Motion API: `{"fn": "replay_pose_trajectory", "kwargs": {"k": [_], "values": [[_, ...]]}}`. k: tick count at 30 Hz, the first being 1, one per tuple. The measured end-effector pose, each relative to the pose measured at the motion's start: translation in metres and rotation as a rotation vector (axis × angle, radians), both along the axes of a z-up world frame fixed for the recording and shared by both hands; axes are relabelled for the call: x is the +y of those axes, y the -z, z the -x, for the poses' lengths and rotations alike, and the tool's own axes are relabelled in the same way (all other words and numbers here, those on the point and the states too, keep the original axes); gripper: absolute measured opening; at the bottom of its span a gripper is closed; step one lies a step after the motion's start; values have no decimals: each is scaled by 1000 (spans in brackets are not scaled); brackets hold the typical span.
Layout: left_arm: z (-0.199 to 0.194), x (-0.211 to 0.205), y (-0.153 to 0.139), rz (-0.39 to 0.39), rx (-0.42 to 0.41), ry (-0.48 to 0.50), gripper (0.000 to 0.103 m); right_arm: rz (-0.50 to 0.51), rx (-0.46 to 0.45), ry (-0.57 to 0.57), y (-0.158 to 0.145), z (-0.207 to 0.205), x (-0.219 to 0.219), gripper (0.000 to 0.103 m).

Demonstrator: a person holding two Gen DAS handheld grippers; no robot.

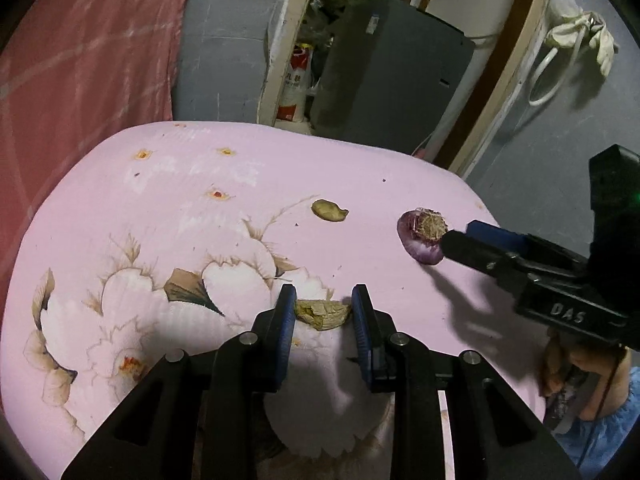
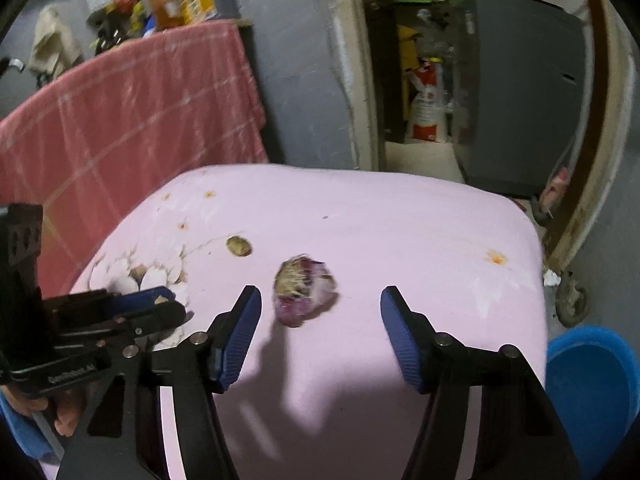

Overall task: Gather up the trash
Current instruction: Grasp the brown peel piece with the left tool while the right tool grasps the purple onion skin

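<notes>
Right wrist view puts the purple onion scrap [image 2: 304, 292] just ahead of my right gripper [image 2: 320, 320], nearer its left pad, toward the table's [image 2: 400, 216] far right edge; the jaws stand apart, nothing held. My left gripper [image 1: 323, 312] sits at the near edge, its pads bracketing the tan peel [image 1: 323, 314], seemingly touching; I cannot tell if they pinch. Another peel [image 1: 329, 210] lies mid-table, between both.
</notes>
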State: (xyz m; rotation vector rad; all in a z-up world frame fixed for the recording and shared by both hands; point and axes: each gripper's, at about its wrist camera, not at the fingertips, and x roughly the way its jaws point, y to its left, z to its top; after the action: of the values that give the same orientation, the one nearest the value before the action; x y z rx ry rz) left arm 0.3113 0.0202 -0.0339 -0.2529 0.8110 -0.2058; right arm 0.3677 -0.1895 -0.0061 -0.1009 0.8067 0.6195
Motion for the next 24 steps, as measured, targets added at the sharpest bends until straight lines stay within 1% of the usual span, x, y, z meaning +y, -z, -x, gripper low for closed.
{"fn": "replay_pose_trajectory", "kwargs": {"k": [2, 4, 7, 18, 19, 20, 24], "values": [[0, 0, -1, -3, -2, -1, 24, 10, 6, -23, 1, -1, 4, 50], [-2, 0, -3, 0, -2, -1, 24, 17, 22, -34, 3, -3, 7, 46], [-2, 0, -3, 4, -3, -2, 24, 27, 48, -50, 7, -6, 12, 45], [-2, 0, -2, -2, -1, -3, 24, 29, 98, -38, 8, -22, 22, 44], [-3, -1, -2, -1, -1, -3, 24, 36, 99, -46, 9, -21, 24, 35], [-2, -2, -2, -2, 0, -3, 24, 39, 98, -51, 8, -20, 24, 29], [-3, 0, -2, 0, -1, -2, 24, 31, 86, -54, 7, -18, 22, 26]]}}
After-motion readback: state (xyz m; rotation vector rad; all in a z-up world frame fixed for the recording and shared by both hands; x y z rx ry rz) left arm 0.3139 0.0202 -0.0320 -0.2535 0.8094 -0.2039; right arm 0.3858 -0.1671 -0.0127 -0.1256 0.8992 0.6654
